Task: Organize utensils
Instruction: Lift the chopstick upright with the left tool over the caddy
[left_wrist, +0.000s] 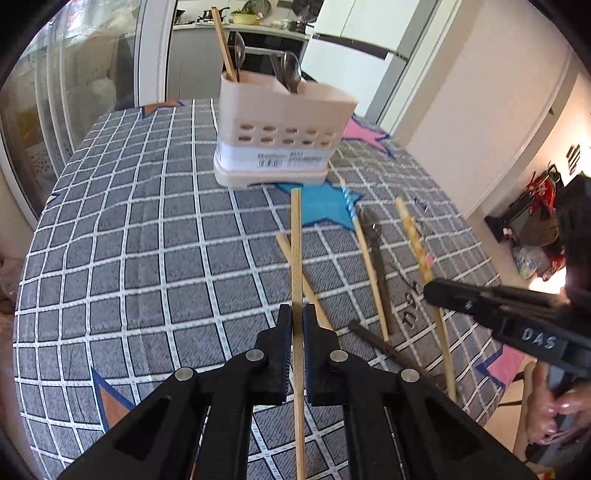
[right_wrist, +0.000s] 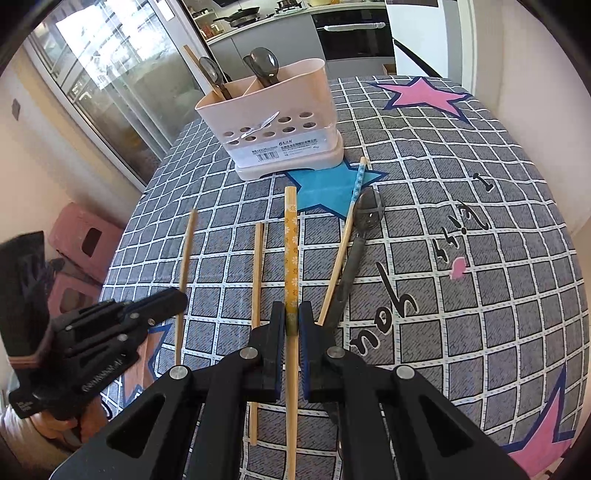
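My left gripper (left_wrist: 294, 325) pinches a plain bamboo chopstick (left_wrist: 295, 236), my right gripper (right_wrist: 291, 321) a yellow-patterned chopstick (right_wrist: 291, 251); both are light, stiff, slippery (mid-shaft hold), near the utensil caddy (right_wrist: 273, 122).

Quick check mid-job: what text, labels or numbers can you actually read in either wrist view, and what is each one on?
"DAS": white letters on the right gripper body, left wrist view.
Black script on the tablecloth: stylised, no sure reading.
White barcode label on the utensil holder: Chinese print, digits, too small to read.
White lettering on the left gripper body: blurred, unreadable.
Patterned chopstick: flower print only, no text.
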